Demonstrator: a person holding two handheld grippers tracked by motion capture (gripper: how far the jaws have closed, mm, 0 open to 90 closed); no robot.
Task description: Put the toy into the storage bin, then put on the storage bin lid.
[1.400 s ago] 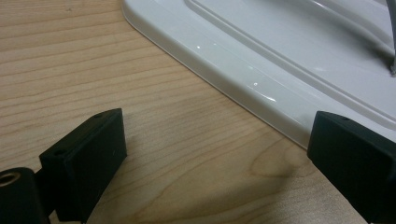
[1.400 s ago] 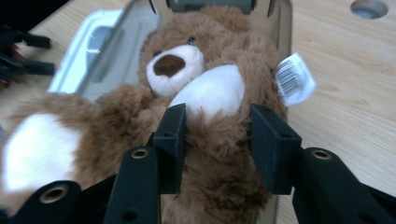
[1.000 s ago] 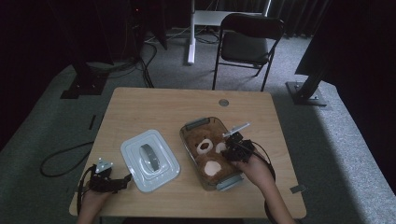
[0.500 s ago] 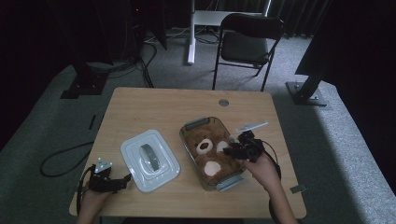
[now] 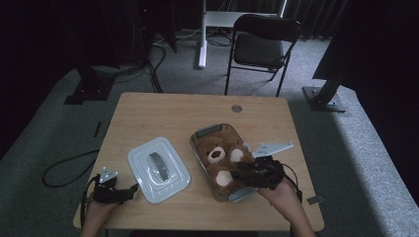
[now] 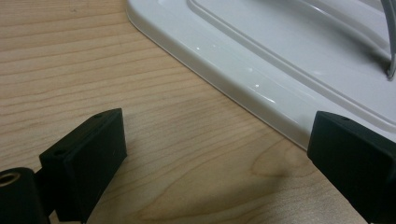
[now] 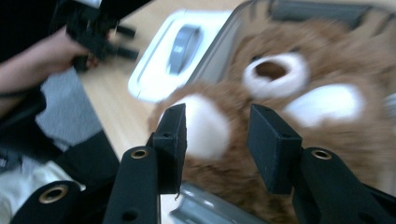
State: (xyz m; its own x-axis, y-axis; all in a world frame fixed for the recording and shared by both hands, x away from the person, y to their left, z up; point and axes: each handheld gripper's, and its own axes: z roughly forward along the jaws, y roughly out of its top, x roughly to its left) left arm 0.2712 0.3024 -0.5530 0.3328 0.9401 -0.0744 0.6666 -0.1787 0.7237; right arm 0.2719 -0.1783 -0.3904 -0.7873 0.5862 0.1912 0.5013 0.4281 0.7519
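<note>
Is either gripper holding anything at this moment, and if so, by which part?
Nothing is held. The right gripper has just been opening, its jaws apart before the teddy bear; the left gripper stands open beside the white lid.

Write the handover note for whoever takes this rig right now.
Left gripper: open, resting on the table beside the white lid, holding nothing.
Right gripper: jaws just been opening, nothing pressed between them, over the teddy bear.
Bear lies inside the clear container.
Done: bear placed in and let go.
Left, most likely: fit the lid onto the container.
</note>
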